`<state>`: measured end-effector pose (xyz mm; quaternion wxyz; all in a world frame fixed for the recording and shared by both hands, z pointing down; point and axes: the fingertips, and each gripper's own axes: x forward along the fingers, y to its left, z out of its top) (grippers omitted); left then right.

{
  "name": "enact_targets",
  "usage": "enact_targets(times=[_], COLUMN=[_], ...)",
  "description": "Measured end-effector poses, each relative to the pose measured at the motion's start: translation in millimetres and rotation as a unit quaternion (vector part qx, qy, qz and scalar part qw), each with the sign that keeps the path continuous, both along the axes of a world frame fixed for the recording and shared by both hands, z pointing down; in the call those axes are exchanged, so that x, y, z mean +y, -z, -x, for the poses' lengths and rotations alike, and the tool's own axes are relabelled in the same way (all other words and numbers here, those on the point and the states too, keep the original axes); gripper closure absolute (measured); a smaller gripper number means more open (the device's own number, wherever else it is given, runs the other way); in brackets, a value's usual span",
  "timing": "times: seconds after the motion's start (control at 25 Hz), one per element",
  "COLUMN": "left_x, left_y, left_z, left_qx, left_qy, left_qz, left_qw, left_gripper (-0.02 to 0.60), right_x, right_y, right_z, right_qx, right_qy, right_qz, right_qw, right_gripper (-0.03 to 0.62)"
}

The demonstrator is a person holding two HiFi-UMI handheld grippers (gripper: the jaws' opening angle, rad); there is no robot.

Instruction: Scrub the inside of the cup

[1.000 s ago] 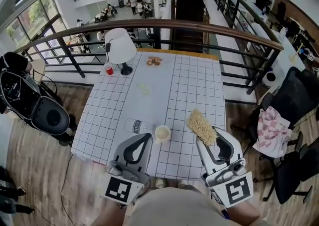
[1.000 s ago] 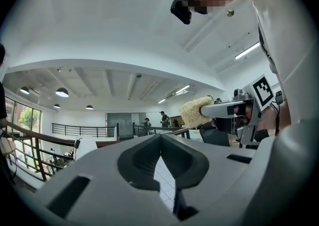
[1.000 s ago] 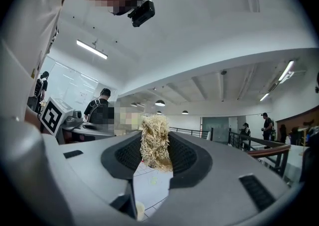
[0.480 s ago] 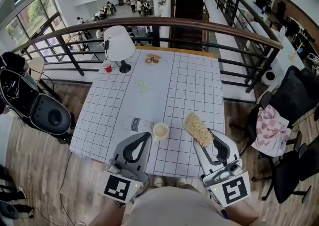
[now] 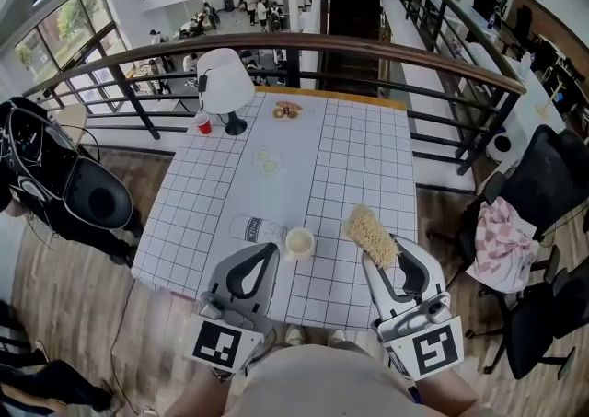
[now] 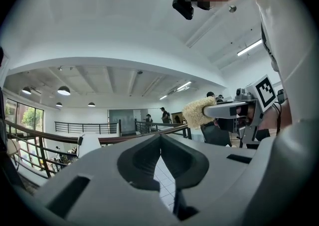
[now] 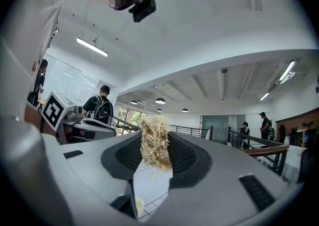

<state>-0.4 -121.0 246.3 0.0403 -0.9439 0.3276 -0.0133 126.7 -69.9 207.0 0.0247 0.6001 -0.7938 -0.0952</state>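
Observation:
A small cream cup (image 5: 300,242) stands upright near the front edge of the white gridded table (image 5: 350,167); its rim also shows low in the right gripper view as the cup (image 7: 139,206). My left gripper (image 5: 268,250) hovers just left of the cup, jaws shut with nothing between them (image 6: 160,137). My right gripper (image 5: 385,254) is to the cup's right, shut on a tan fibrous scrubber (image 5: 371,233) that sticks out past the jaws, seen close as the scrubber (image 7: 155,142). Both grippers tilt upward, above the table.
A clear plastic bottle (image 5: 256,230) lies on its side just left of the cup. Farther back stand a white lamp (image 5: 224,84), a red cup (image 5: 202,124), a small snack (image 5: 286,111) and pale round pieces (image 5: 268,163). A railing (image 5: 304,47) runs behind the table.
The view has shifted slightly; both grippers stay in nearly the same place, the right one still holding the scrubber. A person at the left has moved.

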Motion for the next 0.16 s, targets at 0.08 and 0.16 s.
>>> enact_targets(times=[0.08,0.16], left_x=[-0.7,-1.1], left_y=[1.7,4.4], left_z=[1.6,3.1], left_qx=[0.003,0.009], left_qy=[0.006,0.013], left_qz=[-0.001,-0.004], left_qw=[1.0000,0.9999], left_gripper=[0.568,0.566], right_x=[0.9,2.1], right_y=[1.9,4.0], right_z=[-1.0,-2.9], right_qx=[-0.001,-0.002], right_qy=[-0.001,-0.004], right_qz=[-0.004,-0.008], right_qw=[1.000,1.000], right_gripper=[0.461,0.461])
